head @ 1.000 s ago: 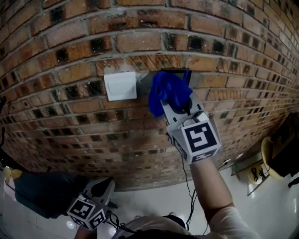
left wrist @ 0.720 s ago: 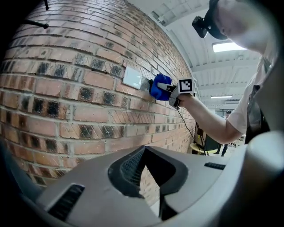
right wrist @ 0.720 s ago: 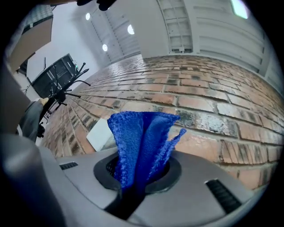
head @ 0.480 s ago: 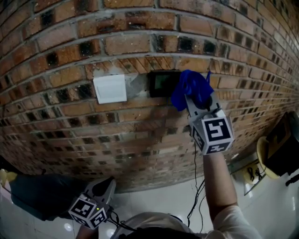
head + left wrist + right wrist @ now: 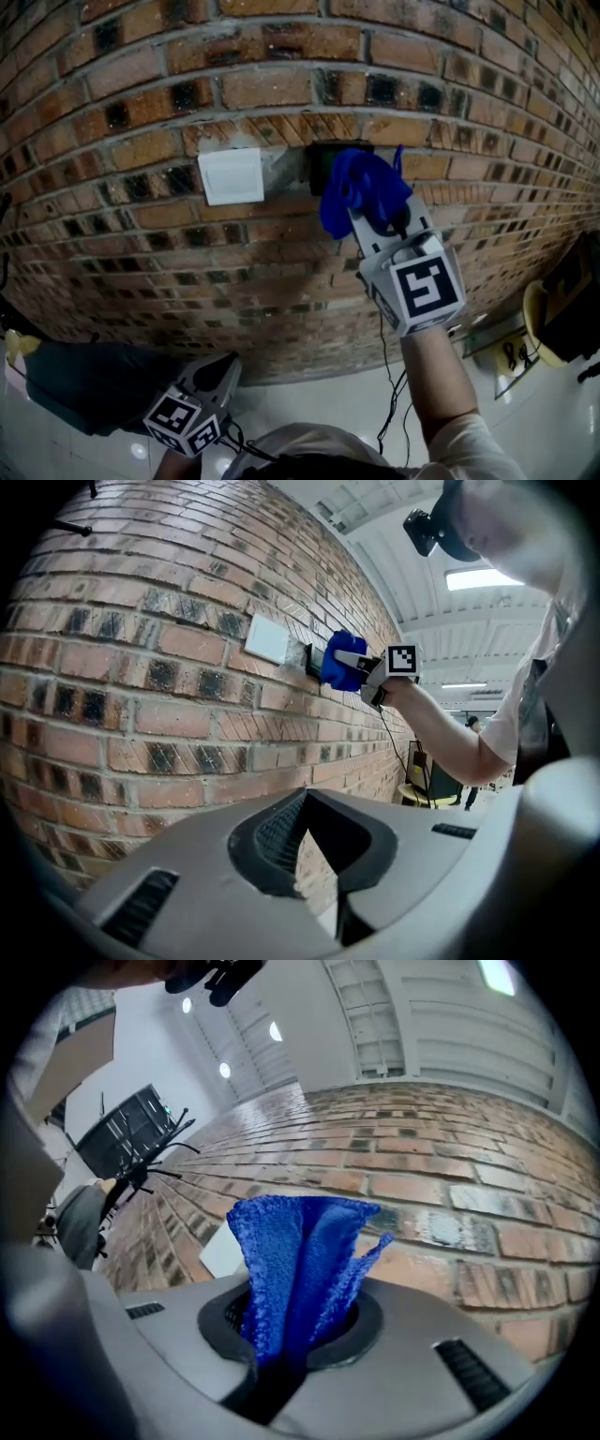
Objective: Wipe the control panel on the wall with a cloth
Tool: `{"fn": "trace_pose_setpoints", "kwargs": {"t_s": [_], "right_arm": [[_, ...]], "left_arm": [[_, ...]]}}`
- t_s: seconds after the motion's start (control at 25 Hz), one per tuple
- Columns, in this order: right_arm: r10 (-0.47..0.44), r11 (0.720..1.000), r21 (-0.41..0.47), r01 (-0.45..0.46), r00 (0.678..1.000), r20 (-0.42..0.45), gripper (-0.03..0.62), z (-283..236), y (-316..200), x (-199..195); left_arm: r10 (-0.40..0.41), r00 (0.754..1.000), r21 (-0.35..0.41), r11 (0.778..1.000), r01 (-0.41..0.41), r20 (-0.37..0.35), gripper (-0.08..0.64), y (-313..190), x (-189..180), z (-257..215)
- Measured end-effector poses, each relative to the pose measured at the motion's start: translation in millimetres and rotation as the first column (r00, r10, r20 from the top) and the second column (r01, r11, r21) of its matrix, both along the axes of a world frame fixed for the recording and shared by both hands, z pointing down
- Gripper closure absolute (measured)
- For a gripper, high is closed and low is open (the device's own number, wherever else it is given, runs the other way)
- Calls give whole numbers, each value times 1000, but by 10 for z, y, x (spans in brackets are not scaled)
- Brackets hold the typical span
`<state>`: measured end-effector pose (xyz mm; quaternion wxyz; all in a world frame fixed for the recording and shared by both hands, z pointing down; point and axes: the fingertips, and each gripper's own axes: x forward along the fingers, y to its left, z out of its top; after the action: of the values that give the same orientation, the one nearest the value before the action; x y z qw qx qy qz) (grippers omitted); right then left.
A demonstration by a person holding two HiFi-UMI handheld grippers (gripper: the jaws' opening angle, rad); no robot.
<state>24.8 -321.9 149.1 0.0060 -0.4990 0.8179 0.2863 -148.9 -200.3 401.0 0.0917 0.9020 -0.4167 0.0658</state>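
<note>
A blue cloth [image 5: 354, 190] is clamped in my right gripper [image 5: 377, 216], which is shut on it. The cloth is held against the brick wall and covers most of the black control panel [image 5: 317, 156]; only the panel's left edge and top show. A white switch plate [image 5: 232, 175] sits just left of the panel. In the right gripper view the cloth [image 5: 295, 1255] stands up folded from the jaws. My left gripper [image 5: 217, 377] hangs low near the floor, shut and holding nothing. The left gripper view shows the cloth [image 5: 339, 664] on the wall ahead.
A black cable [image 5: 385, 375] runs down the wall under my right arm. A dark bundle [image 5: 84, 386] lies on the white floor at lower left. A yellow stool [image 5: 538, 319] and dark equipment stand at the right.
The right gripper swept the cloth right, uncovering the control panel, then came back left; the cloth now covers the panel again. The left gripper has barely moved.
</note>
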Motion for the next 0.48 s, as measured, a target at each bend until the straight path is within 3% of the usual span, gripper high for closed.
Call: {"fn": "trace_pose_setpoints", "kwargs": {"t_s": [0.24, 0.48], "right_arm": [[-75, 997, -24, 75, 997, -17, 503, 1, -106, -607], [-43, 999, 3, 43, 999, -33, 503, -38, -268, -584]], "left_arm": [[-33, 999, -11, 999, 33, -1, 557, 58, -146, 10], [-59, 998, -20, 998, 59, -5, 558, 96, -245, 34]]}}
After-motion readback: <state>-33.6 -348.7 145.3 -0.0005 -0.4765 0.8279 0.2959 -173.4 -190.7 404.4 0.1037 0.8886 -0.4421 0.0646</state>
